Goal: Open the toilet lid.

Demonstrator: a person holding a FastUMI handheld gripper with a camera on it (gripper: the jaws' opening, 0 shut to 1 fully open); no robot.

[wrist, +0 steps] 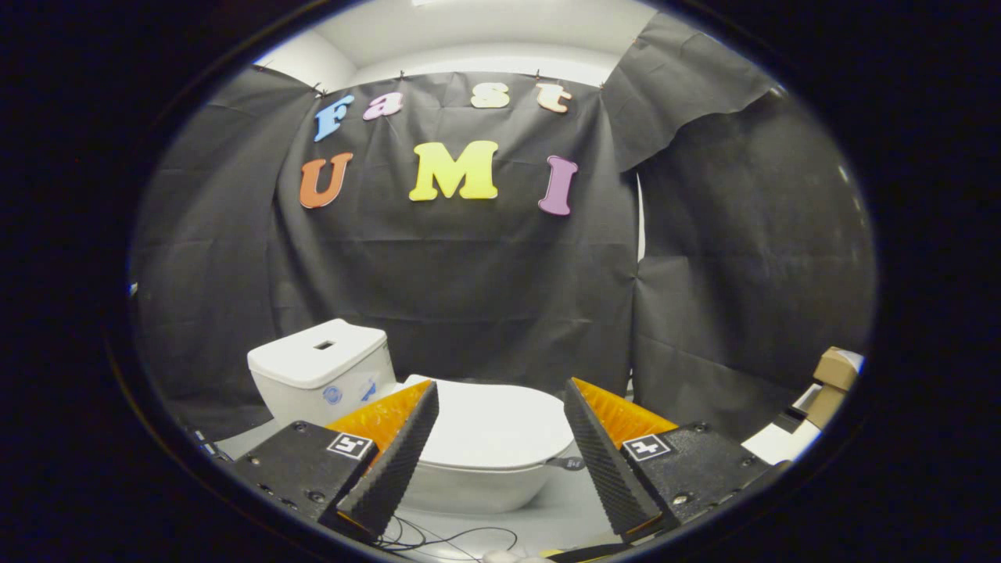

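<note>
Lid (493, 426) flat down on the bowl (477, 485), so nothing of the job is done yet as far as I can judge; the whole lift is left. My gripper (500, 407) is spread wide, holding nothing, fingers apart with the toilet sitting just ahead, between and beyond them. Tank (321, 367) stands behind the lid, off toward my left finger, and that's where the hinge should be. Front rim of the lid curves round toward my right finger, and there's a small dark tab (567, 463) sticking out low on that side; can't tell what it is. Cloth wall (469, 289) hangs close behind the tank. Open floor (547, 520) in front, some thin cables (438, 539) lying by my fingers. Cardboard boxes (833, 379) well off right.
</note>
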